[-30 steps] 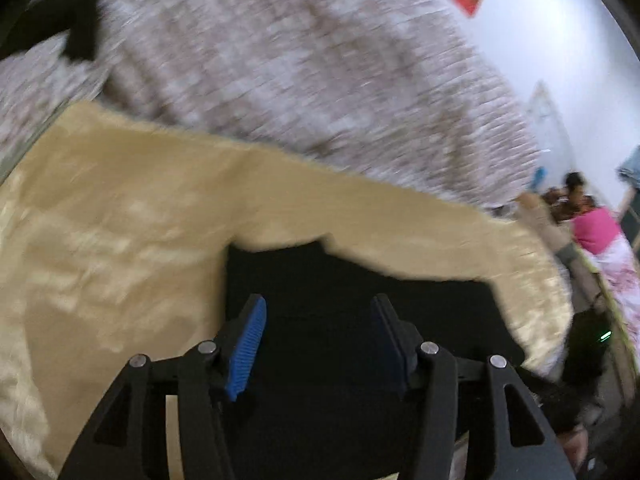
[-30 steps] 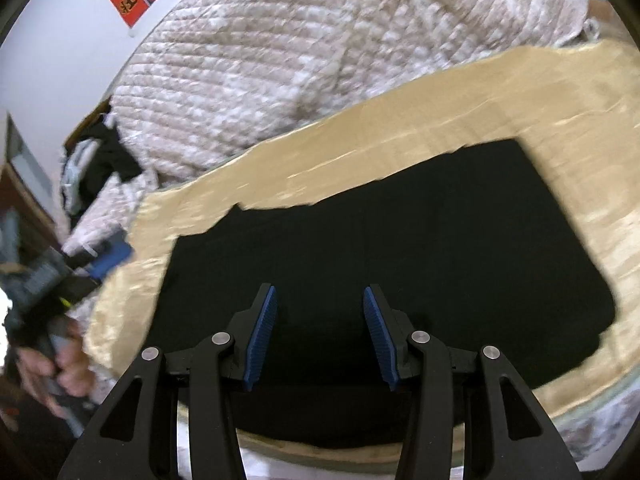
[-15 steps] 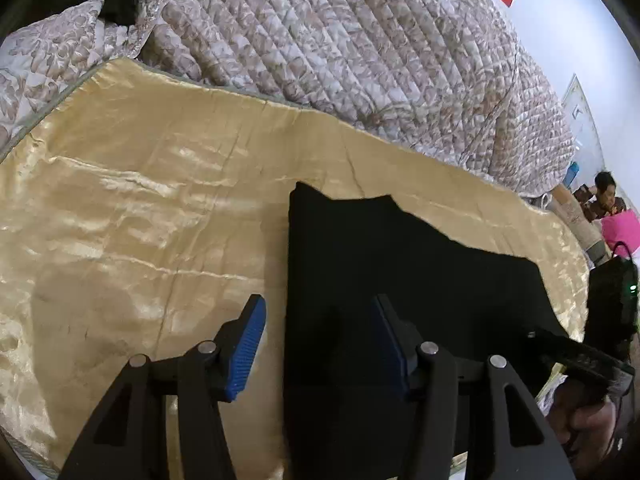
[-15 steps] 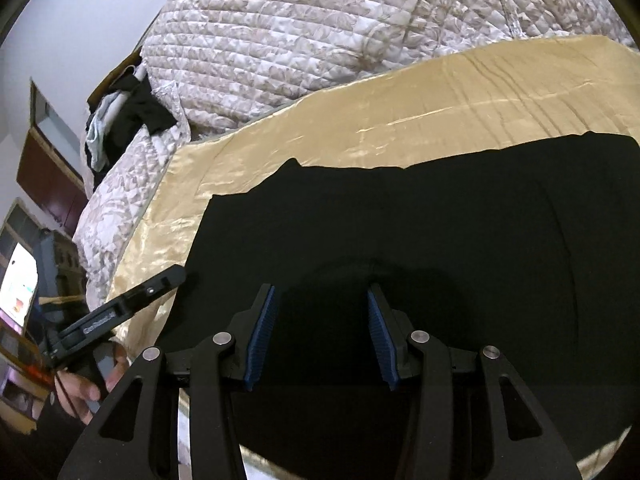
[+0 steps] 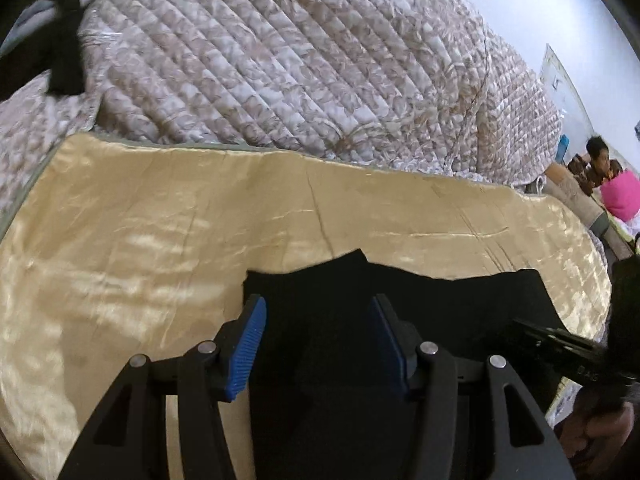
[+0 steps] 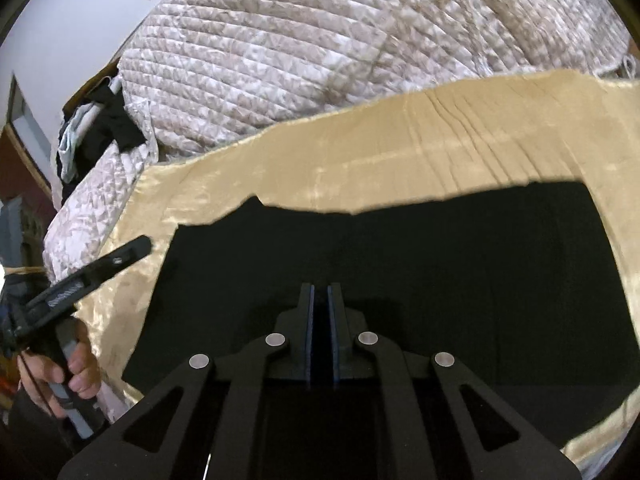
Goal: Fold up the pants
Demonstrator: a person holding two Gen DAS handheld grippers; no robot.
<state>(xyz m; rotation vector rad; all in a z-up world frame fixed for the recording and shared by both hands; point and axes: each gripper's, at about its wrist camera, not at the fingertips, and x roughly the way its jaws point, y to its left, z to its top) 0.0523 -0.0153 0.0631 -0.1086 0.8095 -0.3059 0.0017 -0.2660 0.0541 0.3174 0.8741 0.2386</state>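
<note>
The black pants point(image 6: 420, 260) lie flat, folded into a wide rectangle, on a gold satin sheet point(image 6: 400, 152). My right gripper point(image 6: 320, 292) is above their near middle with its jaws almost closed and nothing visibly between the pads. My left gripper point(image 5: 318, 316) is open and empty over the pants' left end point(image 5: 320, 292), its left finger near the cloth's edge. The left gripper also shows at the left of the right wrist view point(image 6: 100, 264), off the pants' left edge. The right gripper shows at the right of the left wrist view point(image 5: 560, 344).
A quilted floral bedspread point(image 5: 280, 60) is heaped behind the gold sheet point(image 5: 140, 240). Dark clothes point(image 6: 104, 124) lie at the far left corner. A person in pink point(image 5: 616, 192) sits at the far right.
My right gripper has closed from open to nearly shut. My left gripper has shifted so both fingers are over the pants' left end. The pants lie flat as before.
</note>
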